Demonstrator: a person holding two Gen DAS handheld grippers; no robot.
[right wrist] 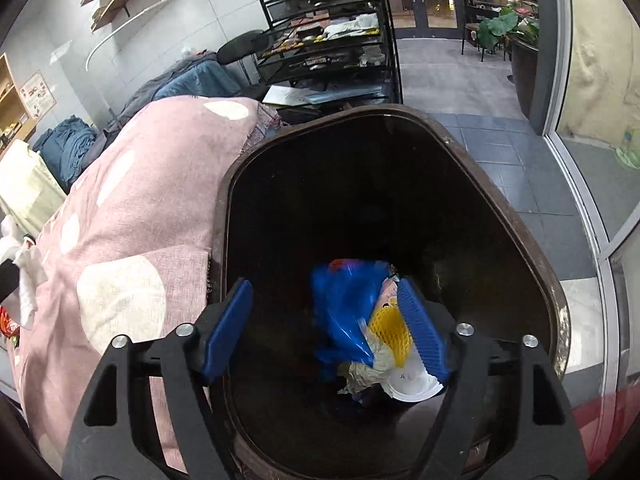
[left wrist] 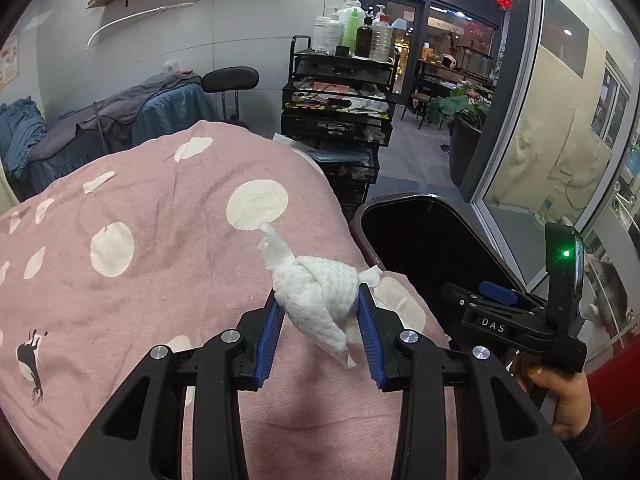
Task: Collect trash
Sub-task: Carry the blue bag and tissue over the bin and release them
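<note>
My left gripper (left wrist: 319,300) is shut on a crumpled white tissue (left wrist: 316,288) and holds it above the pink polka-dot quilt (left wrist: 160,240). The dark trash bin (left wrist: 420,248) stands just right of the quilt. My right gripper (right wrist: 326,300) is open and empty, held over the bin's mouth (right wrist: 384,120). Inside the bin lie a blue plastic bag (right wrist: 344,304), a yellow foam net (right wrist: 390,332) and a white cup lid (right wrist: 412,384). The right gripper also shows in the left wrist view (left wrist: 520,312). The tissue shows at the left edge of the right wrist view (right wrist: 24,268).
A black mesh cart (left wrist: 340,96) with bottles on top stands beyond the quilt. A black stool (left wrist: 230,80) and a blue-covered bed (left wrist: 120,120) are at the back left. A glass partition (left wrist: 540,120) and a potted plant (left wrist: 464,120) are on the right.
</note>
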